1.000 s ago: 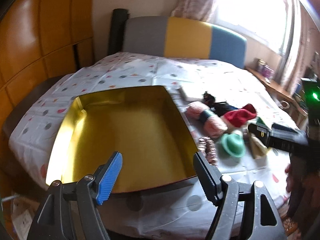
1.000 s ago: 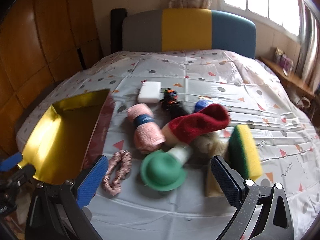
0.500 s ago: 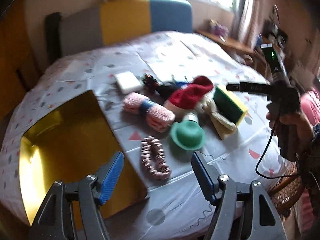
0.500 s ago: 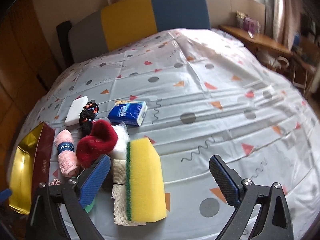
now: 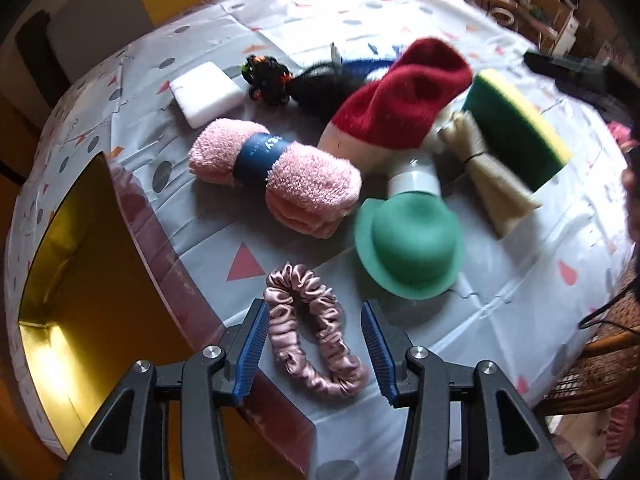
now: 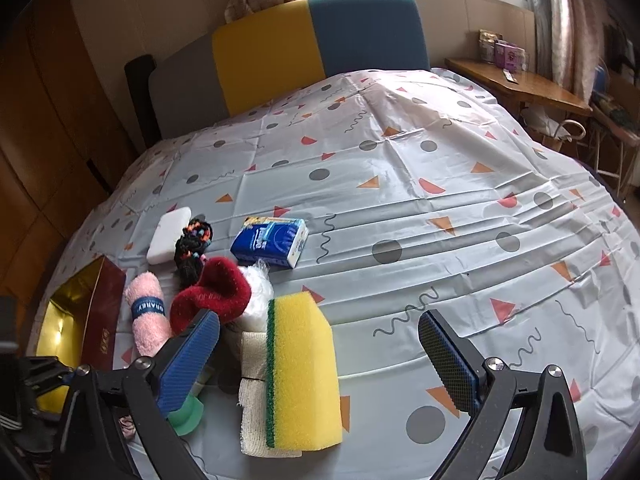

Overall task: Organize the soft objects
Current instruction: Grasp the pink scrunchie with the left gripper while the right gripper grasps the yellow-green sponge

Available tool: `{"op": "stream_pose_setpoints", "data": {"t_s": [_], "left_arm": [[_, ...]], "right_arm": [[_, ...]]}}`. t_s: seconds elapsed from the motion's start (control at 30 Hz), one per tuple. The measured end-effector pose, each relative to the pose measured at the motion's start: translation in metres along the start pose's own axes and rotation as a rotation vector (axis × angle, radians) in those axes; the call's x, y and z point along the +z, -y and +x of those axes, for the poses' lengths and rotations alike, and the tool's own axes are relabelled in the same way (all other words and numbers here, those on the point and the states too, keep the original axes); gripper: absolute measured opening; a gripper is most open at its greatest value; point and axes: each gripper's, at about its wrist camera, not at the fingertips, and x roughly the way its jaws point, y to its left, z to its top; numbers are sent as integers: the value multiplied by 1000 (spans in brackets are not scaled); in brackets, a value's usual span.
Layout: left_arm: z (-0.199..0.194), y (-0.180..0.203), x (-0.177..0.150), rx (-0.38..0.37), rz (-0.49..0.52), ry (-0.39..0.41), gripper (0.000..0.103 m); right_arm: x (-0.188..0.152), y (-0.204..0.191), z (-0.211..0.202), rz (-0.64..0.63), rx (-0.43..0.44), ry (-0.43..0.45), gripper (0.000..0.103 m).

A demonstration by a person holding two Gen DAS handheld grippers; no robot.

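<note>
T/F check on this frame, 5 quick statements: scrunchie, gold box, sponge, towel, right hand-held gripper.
1. The pink scrunchie lies between the fingers of the left hand-held gripper. True; the jaws are closing, with the pads not yet pressing on it.
2. The gold box already holds the green hat. False; the green hat is on the bedsheet and no item shows in the box.
3. The yellow sponge has a green scouring side. True.
4. The pink rolled towel is unwrapped. False; a dark blue band circles its middle.
5. The right hand-held gripper is clamped on the sponge. False; its jaws are wide open and hold nothing.
</note>
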Motion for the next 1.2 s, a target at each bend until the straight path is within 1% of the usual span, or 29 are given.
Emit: {"op": "stream_pose_setpoints", "data": {"t_s": [0.03, 0.07, 0.1, 0.17, 0.2, 0.23, 0.27, 0.3, 0.33, 0.4, 0.47, 0.53, 0.6, 0.63, 0.67, 0.7, 0.73, 0.77, 0.83, 0.87, 0.93, 0.97, 1.03, 1.1, 1.2], "left_arm": [[5, 1, 0, 9, 8, -12, 46], [9, 3, 0, 17, 13, -22, 33], [13, 6, -1, 35, 28, -24, 26], [11, 14, -7, 69, 69, 17, 10], [9, 17, -9, 58, 76, 31, 9], [4, 21, -14, 35, 74, 51, 9], [-1, 25, -19, 27, 71, 78, 9], [-6, 29, -24, 24, 74, 103, 9], [-10, 33, -30, 12, 75, 125, 9], [-19, 40, -44, -24, 61, 161, 9], [-23, 47, -57, -44, 55, 183, 9], [-24, 58, -71, -25, 66, 208, 9], [-19, 68, -82, -12, 73, 217, 10], [-16, 70, -86, -12, 66, 210, 11], [-9, 69, -81, -11, 56, 199, 12], [-8, 72, -83, -3, 48, 212, 12], [-9, 73, -79, 4, 50, 227, 12], [-8, 74, -80, 9, 43, 231, 11], [-9, 74, -82, 1, 18, 237, 11], [-10, 73, -84, -8, 6, 240, 11], [-10, 69, -84, -32, -17, 237, 12], [-12, 65, -84, -53, -55, 238, 10], [-10, 55, -81, -82, -100, 244, 9], [-19, 51, -84, -116, -119, 277, 9], [-48, 41, -89, -191, -143, 363, 9]], "right_arm": [[1, 3, -1, 15, -1, 2, 101], [1, 7, -1, 31, 0, 3, 101], [2, 9, -1, 40, 1, 3, 101], [3, 14, 1, 64, -3, -1, 101], [3, 17, 2, 77, 0, -5, 101], [3, 19, 4, 87, 6, -11, 97], [3, 21, 7, 99, 19, -26, 94], [2, 22, 10, 108, 25, -41, 85], [1, 23, 13, 115, 31, -54, 80], [-1, 22, 19, 119, 50, -87, 80], [-3, 19, 24, 112, 65, -111, 80], [-7, 13, 31, 97, 101, -159, 80], [-12, 6, 36, 69, 108, -197, 80], [-14, 2, 39, 45, 92, -208, 75], [-16, 0, 41, 22, 66, -219, 64], [-20, -1, 45, -4, 25, -247, 31], [-23, 0, 49, -6, 7, -270, 29], [-24, 4, 49, 4, 8, -275, 29], [-22, 10, 45, 19, -19, -246, 29], [-22, 14, 45, 34, -28, -249, 29], [-23, 23, 48, 86, -7, -268, 29], [-22, 25, 47, 100, -3, -266, 29], [-19, 28, 47, 111, -17, -263, 29], [-17, 29, 45, 115, -28, -255, 29], [-14, 28, 41, 101, -55, -223, 29]]}}
